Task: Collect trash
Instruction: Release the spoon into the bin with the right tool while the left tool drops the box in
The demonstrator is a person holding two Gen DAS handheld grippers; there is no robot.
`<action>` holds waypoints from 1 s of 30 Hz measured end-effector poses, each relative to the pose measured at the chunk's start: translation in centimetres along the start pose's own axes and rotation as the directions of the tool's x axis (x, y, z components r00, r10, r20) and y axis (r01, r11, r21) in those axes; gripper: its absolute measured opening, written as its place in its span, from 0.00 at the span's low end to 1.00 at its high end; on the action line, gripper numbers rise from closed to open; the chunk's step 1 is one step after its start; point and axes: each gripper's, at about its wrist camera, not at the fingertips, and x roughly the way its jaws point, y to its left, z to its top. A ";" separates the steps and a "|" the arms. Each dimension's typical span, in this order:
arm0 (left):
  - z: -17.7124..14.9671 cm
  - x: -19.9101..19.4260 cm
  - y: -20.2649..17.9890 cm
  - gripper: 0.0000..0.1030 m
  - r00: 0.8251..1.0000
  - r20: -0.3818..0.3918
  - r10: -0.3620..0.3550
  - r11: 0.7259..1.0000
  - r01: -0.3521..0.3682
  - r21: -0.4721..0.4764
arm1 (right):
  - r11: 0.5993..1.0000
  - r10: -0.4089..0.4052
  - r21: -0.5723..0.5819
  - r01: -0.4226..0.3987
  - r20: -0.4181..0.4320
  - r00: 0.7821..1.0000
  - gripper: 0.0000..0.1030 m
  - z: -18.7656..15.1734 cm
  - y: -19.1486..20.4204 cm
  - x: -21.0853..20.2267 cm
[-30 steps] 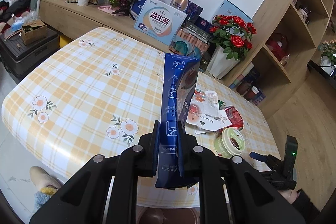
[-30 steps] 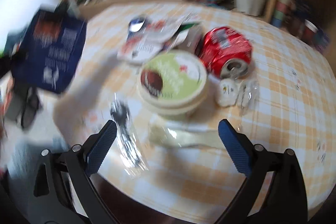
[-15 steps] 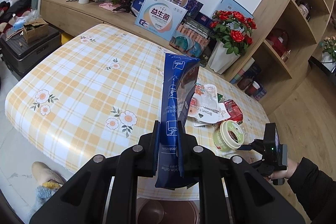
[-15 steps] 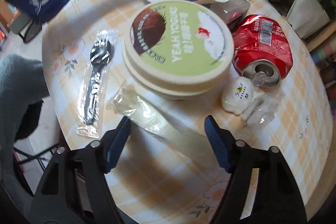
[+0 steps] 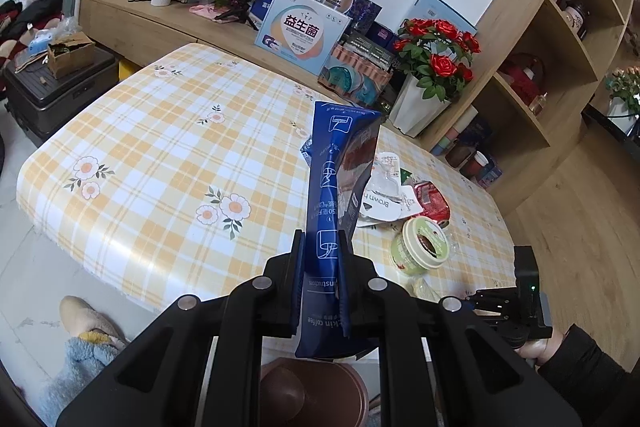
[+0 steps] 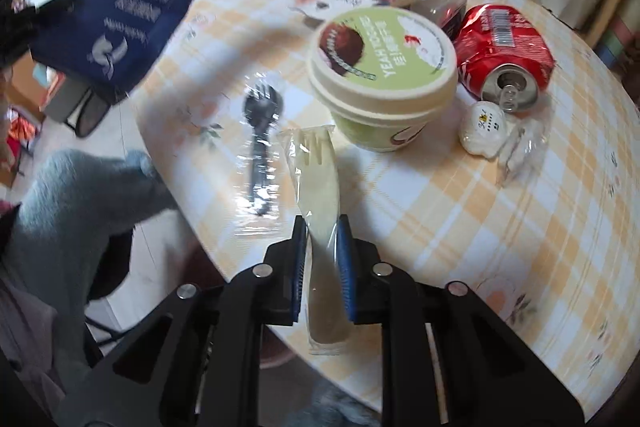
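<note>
Plaid counter (image 6: 460, 195) with flower prints, shelves and boxes behind; trash sits clustered near its edge.

Risks we flag:
- The wrapped fork (image 6: 316, 183) is slick film, and the right tongs (image 6: 322, 247) pinch it near the handle end only. It could slide out on lift, or swing and knock the yogurt cup (image 6: 384, 75) that its tines lie just beside.
- The wrapped spoon (image 6: 260, 155) lies just beside the fork at the counter edge; a drag could sweep it off.
- The crushed can (image 6: 504, 51) and the small white piece (image 6: 482, 129) lie loose beside the cup, so a bump shifts them.
- The blue pouch (image 5: 332, 211) stands tall from the left tongs (image 5: 320, 267), gripped low. It may tilt or slip if the hand tips.

Tongs:
- Left tongs are clenched narrow on the pouch's lower part, held over the counter's near edge with a brown bin (image 5: 312, 391) below.
- Right tongs are closing, nearly together, pads on both sides of the fork wrapper; we judge contact made. The fork rests on the counter, not yet lifted.
</note>
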 end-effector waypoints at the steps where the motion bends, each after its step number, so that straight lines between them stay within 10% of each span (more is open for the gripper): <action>1: -0.3 -0.3 -0.3 0.14 1.000 -0.003 -0.001 1.000 0.001 0.007 | 1.000 0.004 0.018 -0.004 0.025 1.000 0.18 -0.3 0.5 -0.6; 12: -4.0 -3.6 -2.5 0.14 1.000 -0.012 0.009 0.998 -0.008 0.058 | 0.981 0.051 0.169 -0.092 0.237 0.970 0.18 -4.9 6.9 -5.5; 30: -9.3 -6.2 -3.8 0.14 0.997 -0.072 0.008 0.994 -0.001 0.107 | 0.919 0.004 0.386 -0.080 0.196 0.981 0.29 -10.6 10.6 -2.5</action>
